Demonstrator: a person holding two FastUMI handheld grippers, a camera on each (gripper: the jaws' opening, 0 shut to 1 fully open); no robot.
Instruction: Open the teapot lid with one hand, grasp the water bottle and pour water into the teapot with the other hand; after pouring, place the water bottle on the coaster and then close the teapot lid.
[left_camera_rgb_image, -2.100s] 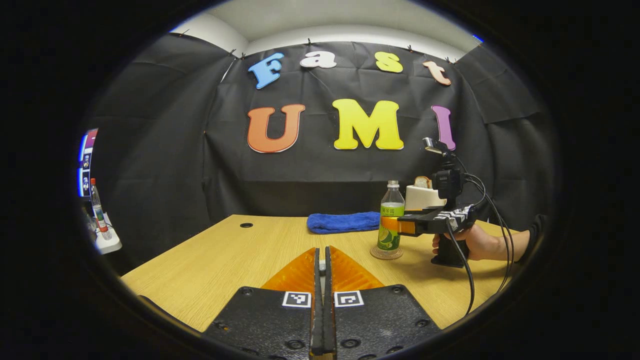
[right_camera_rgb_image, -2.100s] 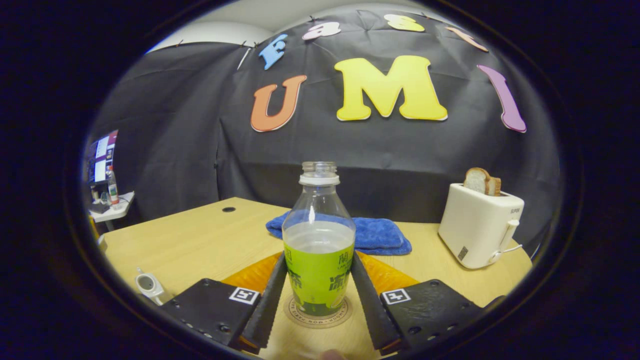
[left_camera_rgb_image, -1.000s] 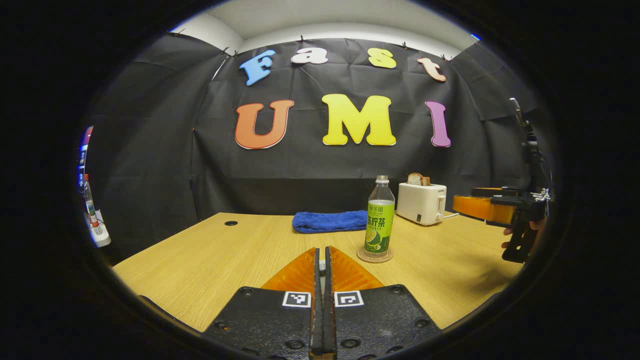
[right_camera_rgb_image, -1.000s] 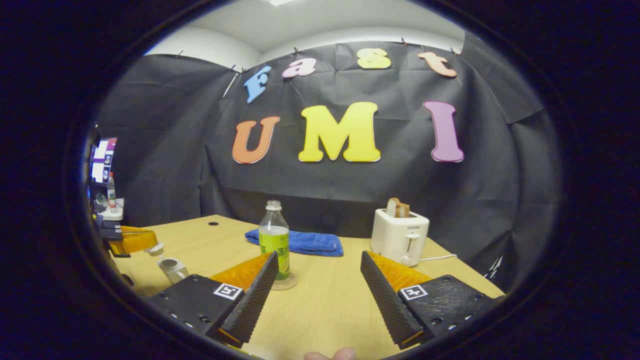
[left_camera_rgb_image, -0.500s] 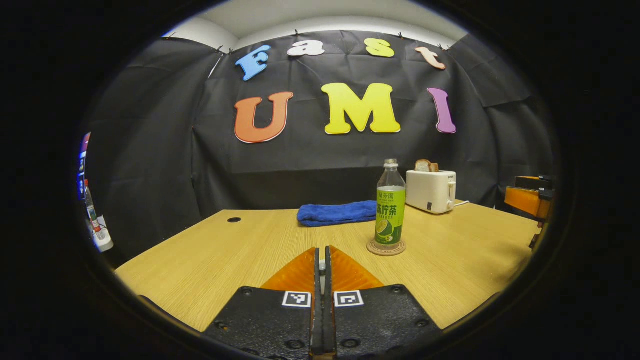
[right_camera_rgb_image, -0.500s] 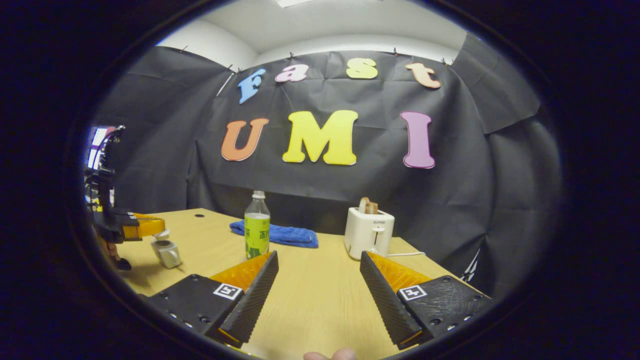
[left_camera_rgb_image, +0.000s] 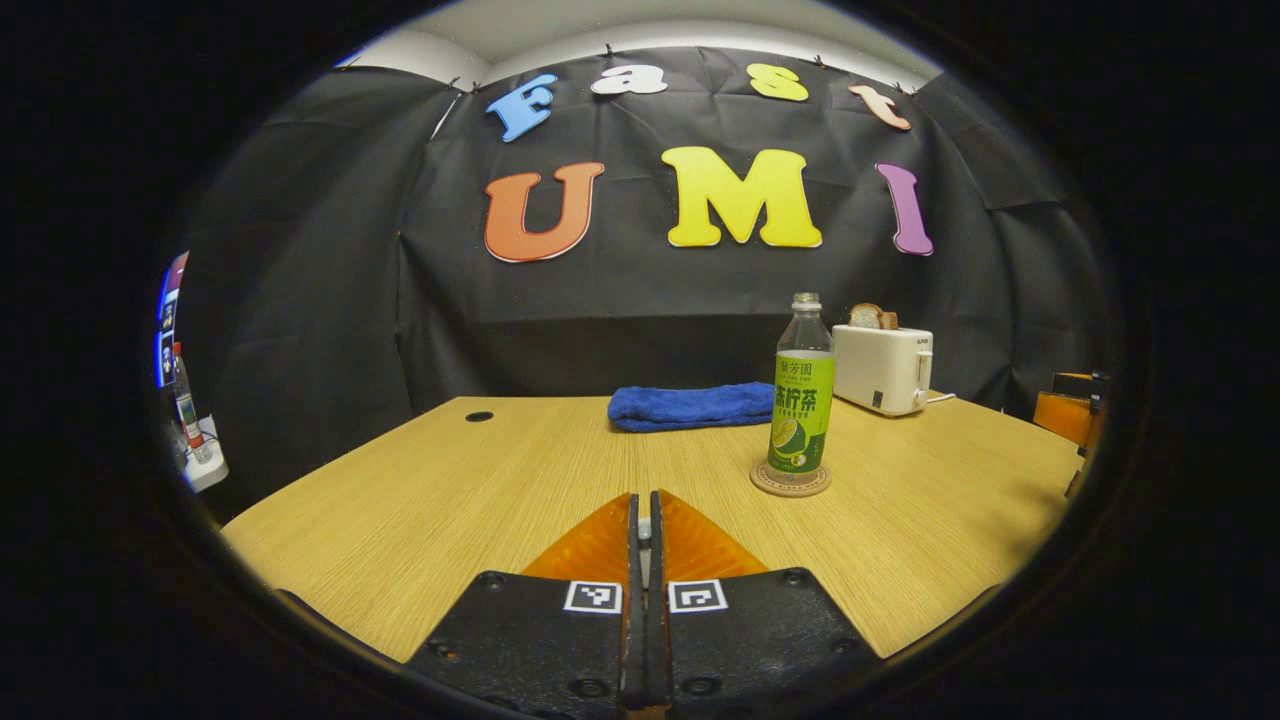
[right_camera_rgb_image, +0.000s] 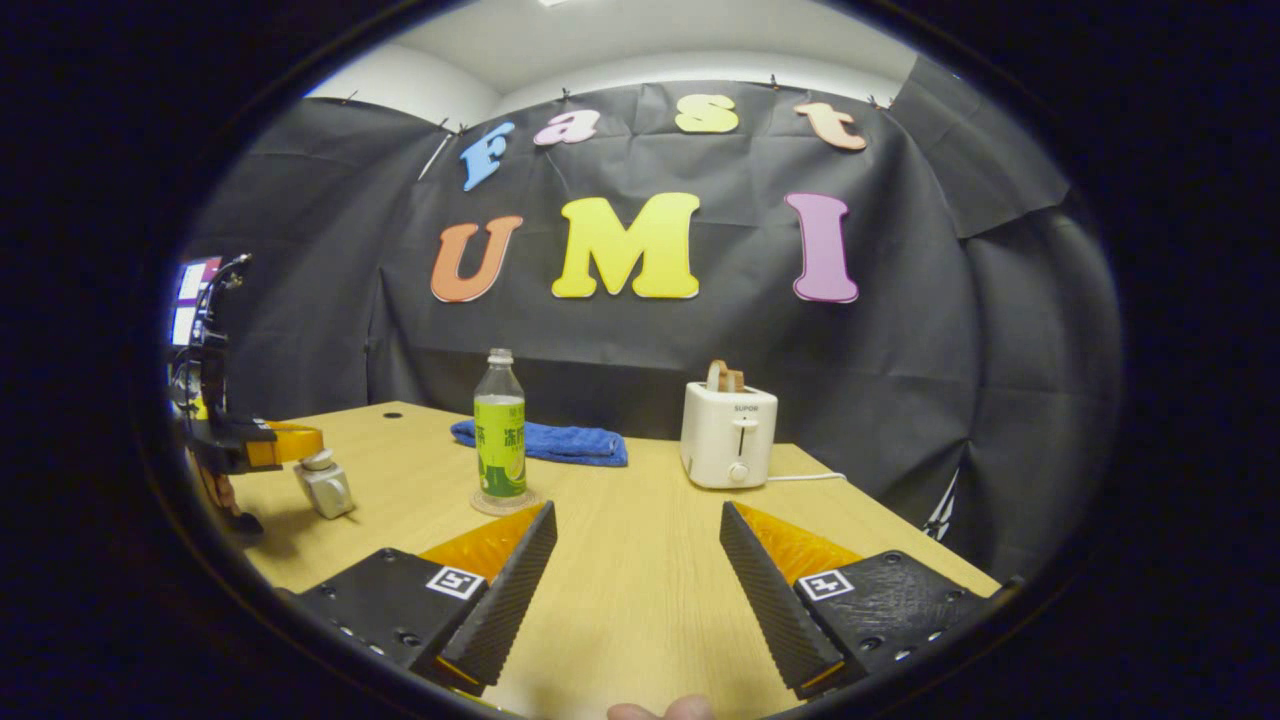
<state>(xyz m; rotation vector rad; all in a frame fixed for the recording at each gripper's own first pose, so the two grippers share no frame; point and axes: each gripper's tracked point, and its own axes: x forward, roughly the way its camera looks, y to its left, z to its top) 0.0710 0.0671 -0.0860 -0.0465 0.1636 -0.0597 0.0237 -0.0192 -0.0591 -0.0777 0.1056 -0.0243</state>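
The green-labelled water bottle (left_camera_rgb_image: 803, 398) (right_camera_rgb_image: 500, 436) stands upright on the round coaster (left_camera_rgb_image: 790, 480) (right_camera_rgb_image: 503, 501), free of both grippers. My right gripper (right_camera_rgb_image: 637, 522) is open with nothing between its fingers, well back from the bottle. At the left of the right gripper view the small white teapot (right_camera_rgb_image: 327, 492) stands on the table, and my left gripper (right_camera_rgb_image: 285, 443) holds its lid (right_camera_rgb_image: 318, 461) right at the pot's top. Whether the lid is seated I cannot tell. In its own view my left gripper (left_camera_rgb_image: 645, 500) is shut, with a sliver of white between the fingers.
A folded blue towel (left_camera_rgb_image: 690, 405) (right_camera_rgb_image: 545, 442) lies behind the bottle. A white toaster (left_camera_rgb_image: 885, 368) (right_camera_rgb_image: 729, 434) with bread stands at the back right, its cord trailing on the wooden table (left_camera_rgb_image: 450, 490). A side shelf with a screen (right_camera_rgb_image: 190, 300) is far left.
My right gripper let go of the bottle on the coaster, opened and drew back to the right. My left gripper came down with the lid onto the teapot's top.
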